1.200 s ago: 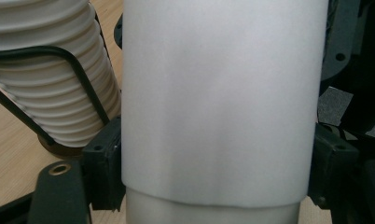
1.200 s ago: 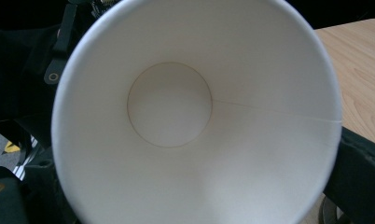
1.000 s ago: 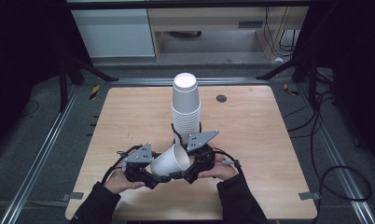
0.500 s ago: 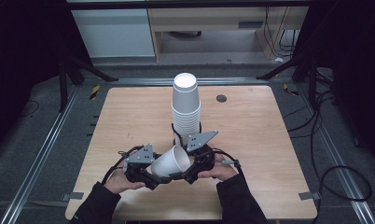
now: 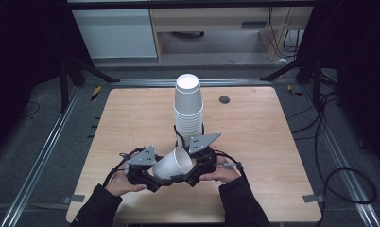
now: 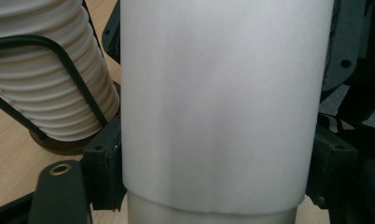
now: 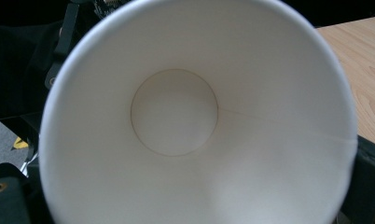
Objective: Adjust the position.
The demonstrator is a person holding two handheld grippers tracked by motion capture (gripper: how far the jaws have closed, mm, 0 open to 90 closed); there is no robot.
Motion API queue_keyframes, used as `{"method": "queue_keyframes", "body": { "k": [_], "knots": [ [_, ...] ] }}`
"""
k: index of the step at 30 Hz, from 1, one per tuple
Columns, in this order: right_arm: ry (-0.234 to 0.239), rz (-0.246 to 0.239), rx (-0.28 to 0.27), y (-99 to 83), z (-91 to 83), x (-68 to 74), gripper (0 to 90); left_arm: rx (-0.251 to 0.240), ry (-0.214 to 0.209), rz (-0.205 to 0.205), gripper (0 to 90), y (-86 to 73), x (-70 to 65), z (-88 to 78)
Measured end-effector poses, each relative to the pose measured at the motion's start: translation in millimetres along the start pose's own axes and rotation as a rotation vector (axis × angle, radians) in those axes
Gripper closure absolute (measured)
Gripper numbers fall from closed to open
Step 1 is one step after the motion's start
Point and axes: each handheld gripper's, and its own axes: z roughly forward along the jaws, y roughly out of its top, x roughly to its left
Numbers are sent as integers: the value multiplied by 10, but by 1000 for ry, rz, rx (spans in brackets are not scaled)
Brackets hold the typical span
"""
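A paper cup [image 5: 171, 164] lies tilted between the left gripper [image 5: 152, 174] and right gripper [image 5: 190, 172], low over the table [image 5: 273, 156]. The left jaws are clamped on its wall; the right jaws' state cannot be told. Step in hand: passing the cup across; next, a firm right grip seems needed. Behind stands the cup stack [image 5: 188, 106]. The right gripper view shows the cup's inside, the left its outer wall.

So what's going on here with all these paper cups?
A person holds a gripper in each hand and has one white paper cup lying on its side between them, just above the wooden table. The left gripper is clamped on the cup; the right gripper sits at its open mouth. Behind them stands a tall stack of cups in a black wire holder.
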Motion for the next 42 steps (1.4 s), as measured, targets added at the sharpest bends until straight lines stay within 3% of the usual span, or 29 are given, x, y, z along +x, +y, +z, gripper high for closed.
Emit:
{"method": "queue_keyframes", "body": {
  "k": [3,15,29,37,42],
  "knots": [
    [2,6,-8,9,10,-1,34,20,3,9,229,0,-14,26],
    [33,16,-10,18,-21,-1,74,18,-15,13,229,1,-19,30],
    [29,5,-8,39,-47,13,85,7,-14,15,221,2,-23,35],
    [13,-7,-1,74,-68,13,85,2,-2,6,175,2,-10,12],
    [-24,-20,28,127,-160,-15,84,12,12,-12,157,-16,29,-20]
  ]
}}
